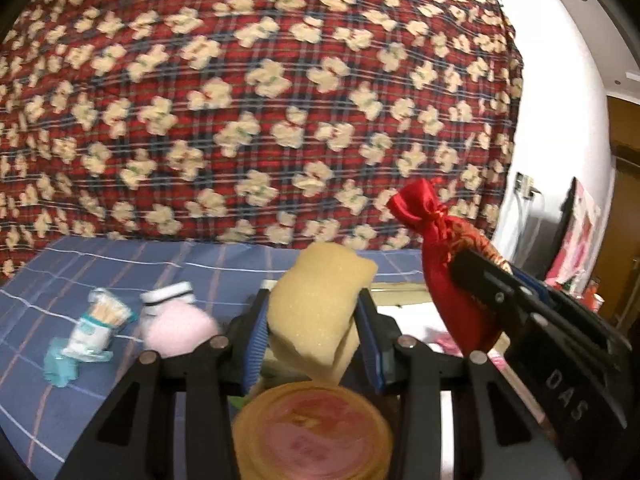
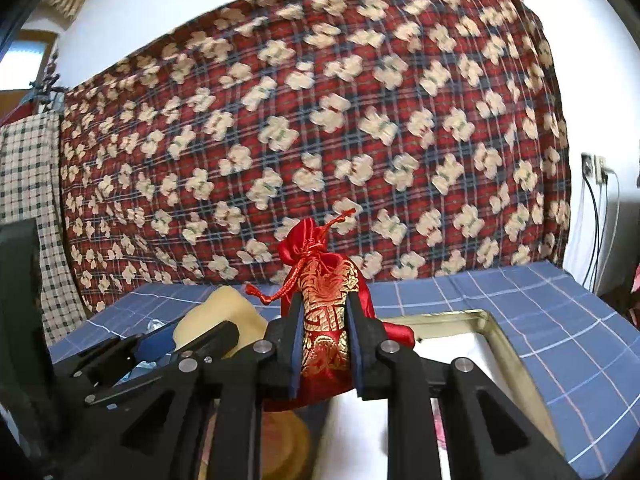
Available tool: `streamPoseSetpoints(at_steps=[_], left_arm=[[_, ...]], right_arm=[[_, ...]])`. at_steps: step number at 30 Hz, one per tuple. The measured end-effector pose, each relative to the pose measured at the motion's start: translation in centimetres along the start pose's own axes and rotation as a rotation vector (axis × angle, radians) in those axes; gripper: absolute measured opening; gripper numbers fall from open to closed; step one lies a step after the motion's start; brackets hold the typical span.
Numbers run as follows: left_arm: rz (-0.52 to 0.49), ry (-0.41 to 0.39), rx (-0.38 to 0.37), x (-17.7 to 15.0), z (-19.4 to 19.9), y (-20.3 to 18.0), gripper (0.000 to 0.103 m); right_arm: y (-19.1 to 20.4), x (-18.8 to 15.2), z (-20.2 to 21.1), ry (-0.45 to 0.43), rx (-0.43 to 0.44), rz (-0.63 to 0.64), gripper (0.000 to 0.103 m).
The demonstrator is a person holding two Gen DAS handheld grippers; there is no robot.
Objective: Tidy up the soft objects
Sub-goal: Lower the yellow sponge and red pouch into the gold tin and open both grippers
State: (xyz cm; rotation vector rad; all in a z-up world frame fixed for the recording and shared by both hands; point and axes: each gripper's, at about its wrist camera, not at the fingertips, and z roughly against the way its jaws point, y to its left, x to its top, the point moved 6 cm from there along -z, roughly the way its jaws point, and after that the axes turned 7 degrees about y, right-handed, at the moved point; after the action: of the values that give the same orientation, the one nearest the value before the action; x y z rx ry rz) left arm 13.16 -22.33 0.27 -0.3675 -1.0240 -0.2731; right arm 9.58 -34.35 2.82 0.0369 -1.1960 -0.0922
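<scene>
left gripper point(image 1: 314, 320) is clamping a yellow sponge point(image 1: 316, 304) between its blue pads point(image 1: 256, 340); the sponge is bulging out above the jaws and folding over below them. it is sitting up off the bed, tilted a little.

right gripper point(image 2: 325, 320) is squeezing a red pouch point(image 2: 324, 300) with gold embroidery, jaws nearly together on its middle. the tied neck and cord are pointing up and away from the camera; the pouch's bottom is hanging below the fingers. in the left view the same pouch is showing to the right of the sponge, close beside it but apart, with the right gripper's black finger lying across it.

both things are being held over the near edge of a bed covered in a blue checked sheet point(image 1: 120, 264). a tray point(image 2: 492, 328) with a metal rim and white floor is lying just under and right of the pouch. a round tin point(image 1: 312, 432), blurred, is sitting right below the left gripper.

on the sheet to the left: a pink puff point(image 1: 178, 330), a small white jar with a black band point(image 1: 168, 296) touching it behind, and a tub of cotton swabs point(image 1: 100, 324) tipped on its side, near a teal scrap point(image 1: 60, 364).

a red plaid blanket point(image 2: 320, 120) with cream flowers is hanging across the back.
</scene>
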Motion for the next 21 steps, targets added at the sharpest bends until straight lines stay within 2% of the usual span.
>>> streamPoseSetpoints(at_steps=[6, 10, 21], left_arm=[[-0.003, 0.055, -0.066, 0.3, -1.8, -2.8, 0.041], [-0.037, 0.087, -0.080, 0.1, -2.9, -5.1, 0.041], [-0.116, 0.195, -0.113, -1.3, -5.8, -9.8, 0.041]], right_arm=[[-5.1, -0.1, -0.4, 0.052, -0.039, -0.073, 0.021], [-8.3, -0.6, -0.9, 0.104, -0.064, -0.125, 0.021], [-12.1, -1.6, -1.8, 0.193, -0.118, -0.159, 0.021]])
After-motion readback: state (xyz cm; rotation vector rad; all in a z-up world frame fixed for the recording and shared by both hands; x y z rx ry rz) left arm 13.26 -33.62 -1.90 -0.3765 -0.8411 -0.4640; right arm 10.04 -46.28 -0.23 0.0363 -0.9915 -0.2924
